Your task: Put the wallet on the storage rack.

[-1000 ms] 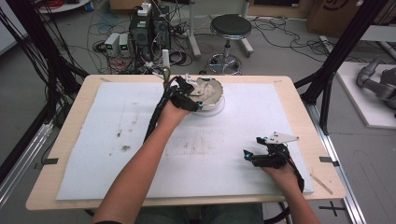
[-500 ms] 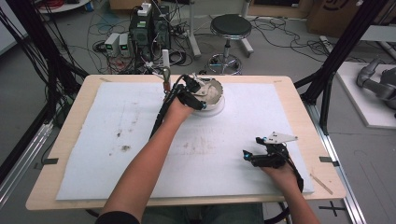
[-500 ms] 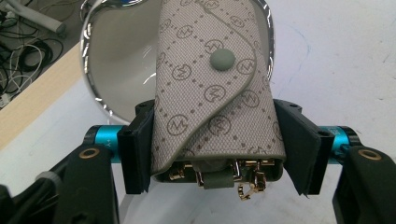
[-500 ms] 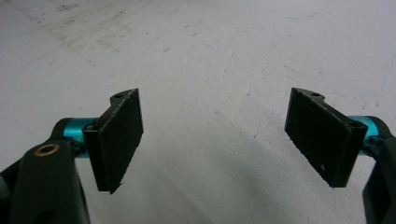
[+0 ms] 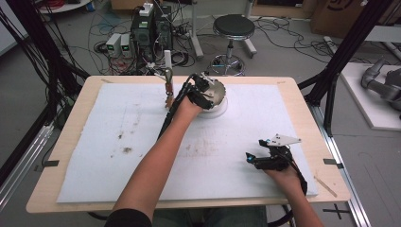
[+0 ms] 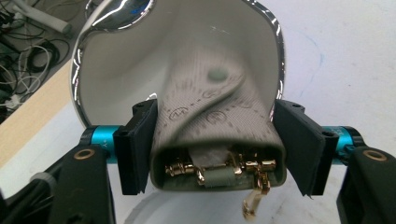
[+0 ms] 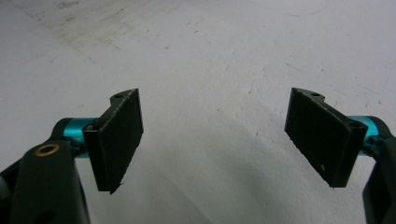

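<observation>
- At the far middle of the table [image 5: 302, 101], I see my left gripper [image 5: 204, 91] reaching over a shiny metal bowl [image 5: 218, 90] that sits on a white round plate [image 5: 221, 108].
- In the left gripper view, its two black jaws stand on either side of a grey patterned pouch [image 6: 215, 121], both pads pressed against its sides, so I read it as clamped on the pouch.
- The pouch lies partly inside the bowl [image 6: 177, 42], its open end facing the camera; gold-coloured clasps and small metal bits [image 6: 219, 169] show in that opening.
- The bowl looks tilted towards the gripper, its chrome rim curving around the pouch.
- Near the right front of the white mat [image 5: 94, 142], my right gripper [image 5: 257, 161] rests low, well apart from the bowl.
- In the right gripper view its jaws stand wide, with bare scuffed mat [image 7: 215, 93] between them.
- A small brown-handled tool [image 5: 168, 87] stands just beside the left forearm.
</observation>
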Motion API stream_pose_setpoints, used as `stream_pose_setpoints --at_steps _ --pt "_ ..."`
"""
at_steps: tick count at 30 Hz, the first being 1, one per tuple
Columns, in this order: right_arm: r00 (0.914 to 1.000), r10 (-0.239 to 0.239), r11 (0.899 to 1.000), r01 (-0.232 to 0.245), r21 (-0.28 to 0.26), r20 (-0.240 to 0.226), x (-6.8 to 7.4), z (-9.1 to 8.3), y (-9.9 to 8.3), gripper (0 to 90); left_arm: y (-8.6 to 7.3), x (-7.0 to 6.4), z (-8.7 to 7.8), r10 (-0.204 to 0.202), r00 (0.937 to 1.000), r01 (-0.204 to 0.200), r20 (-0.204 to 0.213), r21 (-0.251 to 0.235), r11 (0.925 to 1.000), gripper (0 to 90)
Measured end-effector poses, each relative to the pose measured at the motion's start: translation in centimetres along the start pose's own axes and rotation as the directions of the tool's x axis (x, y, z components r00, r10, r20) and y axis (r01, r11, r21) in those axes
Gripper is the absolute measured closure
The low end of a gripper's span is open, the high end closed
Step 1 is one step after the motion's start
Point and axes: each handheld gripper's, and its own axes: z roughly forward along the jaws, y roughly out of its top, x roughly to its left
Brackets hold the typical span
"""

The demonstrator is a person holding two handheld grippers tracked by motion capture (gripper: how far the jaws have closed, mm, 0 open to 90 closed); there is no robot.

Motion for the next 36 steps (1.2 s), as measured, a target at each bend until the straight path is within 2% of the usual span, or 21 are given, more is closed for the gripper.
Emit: stream_pose_setpoints --at_steps 3,6,11,16,21,24,31,33,34,35,36 --pt "1.0000 0.004 1.000 -0.004 0.000 -0.001 0.1 0.0 0.0 19.6 0.1 0.0 -0.2 0.005 1.0000 -0.005 -0.003 -0.030 0.9995 31.5" --pt "1.0000 0.002 1.000 -0.002 0.000 -0.001 0.1 0.0 0.0 19.6 0.1 0.0 -0.4 0.012 0.9998 -0.013 -0.013 -0.040 0.9991 30.1" --pt "1.0000 0.000 1.000 0.000 -0.001 -0.001 0.3 0.0 0.0 19.6 -0.1 0.3 -1.6 -0.012 0.9998 0.011 -0.014 -0.077 0.9970 25.2" --pt "1.0000 -0.005 1.000 0.005 -0.003 0.002 0.4 0.0 0.1 19.6 -0.9 0.4 -3.4 -0.034 0.9994 0.034 0.002 -0.138 0.9898 22.6" --pt "1.0000 -0.003 1.000 0.003 -0.002 0.004 0.4 0.0 0.1 19.6 -2.6 0.6 -5.3 -0.055 0.9981 0.059 0.027 -0.184 0.9812 20.7" --pt "1.0000 -0.001 1.000 0.001 -0.001 0.005 0.4 0.0 0.1 19.6 -4.0 0.8 -6.5 -0.081 0.9944 0.094 0.068 -0.212 0.9727 20.7" --pt "0.9999 0.002 1.000 -0.002 -0.010 0.012 0.4 -0.1 0.1 19.6 -7.2 0.7 -9.3 -0.094 0.9931 0.108 0.070 -0.246 0.9631 20.7" --pt "0.9999 0.007 1.000 -0.007 -0.012 0.014 0.4 -0.1 0.1 19.6 -8.1 0.8 -10.2 -0.102 0.9917 0.120 0.079 -0.285 0.9511 20.7" --pt "0.9999 0.007 1.000 -0.006 -0.011 0.013 0.4 -0.1 0.2 19.6 -8.5 0.8 -10.6 -0.101 0.9914 0.121 0.084 -0.296 0.9473 20.7" --pt "0.9999 0.006 1.000 -0.006 -0.011 0.011 0.3 0.0 0.2 19.6 -9.1 0.8 -10.9 -0.099 0.9916 0.120 0.083 -0.306 0.9444 20.6" --pt "0.9999 0.004 1.000 -0.003 -0.009 0.011 0.3 0.0 0.2 19.6 -9.6 0.8 -11.2 -0.093 0.9925 0.113 0.079 -0.306 0.9452 20.7"
